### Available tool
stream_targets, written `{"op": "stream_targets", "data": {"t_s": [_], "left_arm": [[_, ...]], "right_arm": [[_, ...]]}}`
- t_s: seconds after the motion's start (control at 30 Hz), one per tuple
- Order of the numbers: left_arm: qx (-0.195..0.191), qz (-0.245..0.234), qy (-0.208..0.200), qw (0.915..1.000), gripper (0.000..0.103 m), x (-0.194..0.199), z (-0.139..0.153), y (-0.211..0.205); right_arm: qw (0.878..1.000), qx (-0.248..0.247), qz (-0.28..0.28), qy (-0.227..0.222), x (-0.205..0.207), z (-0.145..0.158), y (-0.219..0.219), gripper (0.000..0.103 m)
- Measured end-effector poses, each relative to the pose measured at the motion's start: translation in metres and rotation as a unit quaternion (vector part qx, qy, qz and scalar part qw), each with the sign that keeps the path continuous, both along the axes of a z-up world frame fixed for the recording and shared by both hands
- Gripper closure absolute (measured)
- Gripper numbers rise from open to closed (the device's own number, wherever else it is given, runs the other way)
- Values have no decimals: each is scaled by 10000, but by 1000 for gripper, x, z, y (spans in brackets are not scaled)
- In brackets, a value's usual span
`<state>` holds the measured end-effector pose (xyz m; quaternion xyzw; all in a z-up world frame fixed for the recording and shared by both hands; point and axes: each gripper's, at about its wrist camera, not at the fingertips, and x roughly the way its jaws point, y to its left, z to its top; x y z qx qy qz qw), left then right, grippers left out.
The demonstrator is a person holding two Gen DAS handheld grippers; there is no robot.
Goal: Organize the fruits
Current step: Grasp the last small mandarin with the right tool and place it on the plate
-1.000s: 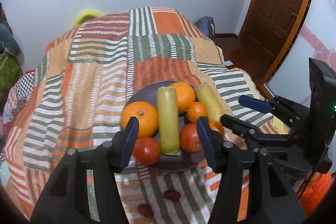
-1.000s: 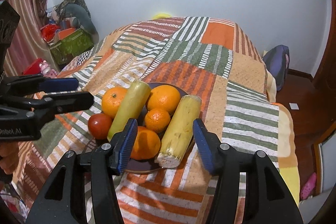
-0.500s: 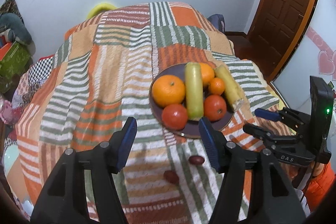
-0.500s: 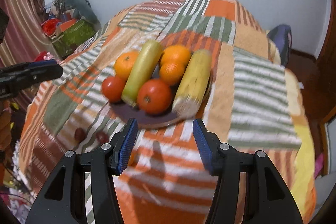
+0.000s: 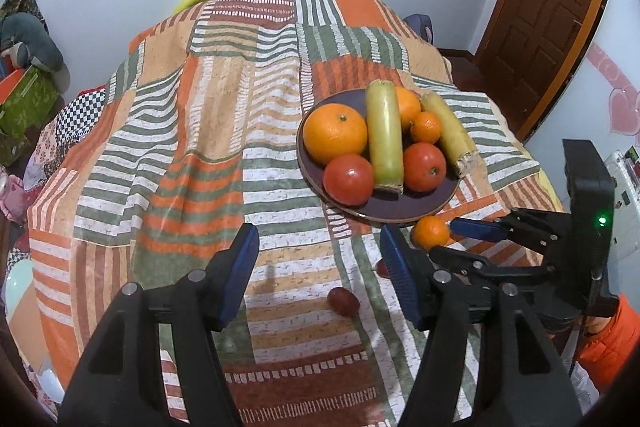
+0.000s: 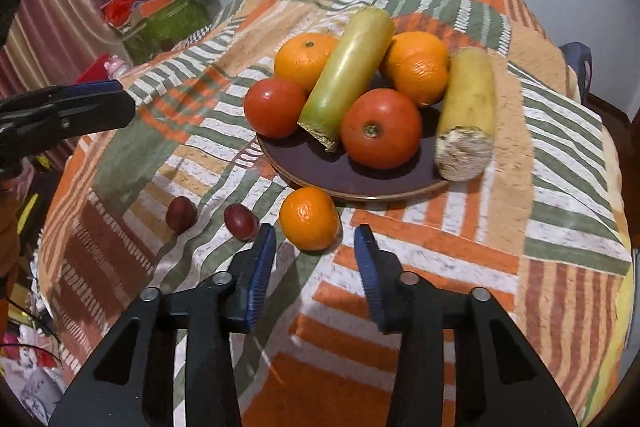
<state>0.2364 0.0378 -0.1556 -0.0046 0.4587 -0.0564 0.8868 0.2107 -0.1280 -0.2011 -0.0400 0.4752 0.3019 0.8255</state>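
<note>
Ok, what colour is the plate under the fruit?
Dark purple-brown plate with a lighter rim, clearest in the right wrist view.

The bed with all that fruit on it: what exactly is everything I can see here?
plate: one, dark purple, on the striped blanket.
big oranges: two, orange, back of plate.
tomatoes: two, red, front of plate.
long vegetables: two, yellow-green, lying across plate.
small oranges: two, orange; one on blanket before the plate, one on it.
small red fruits: two, dark red, on blanket left of the loose orange.
door: one, brown, right.
left gripper: black, blue fingers, open.
right gripper: black, blue fingers closing, nothing held.
</note>
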Motion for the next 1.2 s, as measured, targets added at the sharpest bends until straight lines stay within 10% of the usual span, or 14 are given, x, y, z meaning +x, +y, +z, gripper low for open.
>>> {"op": "stream_targets", "data": {"t_s": [1.2], "left_arm": [[-219, -63, 490, 9985, 40, -7, -38, 13]], "right_arm": [[9998, -31, -33, -192, 4, 10, 14, 71]]}}
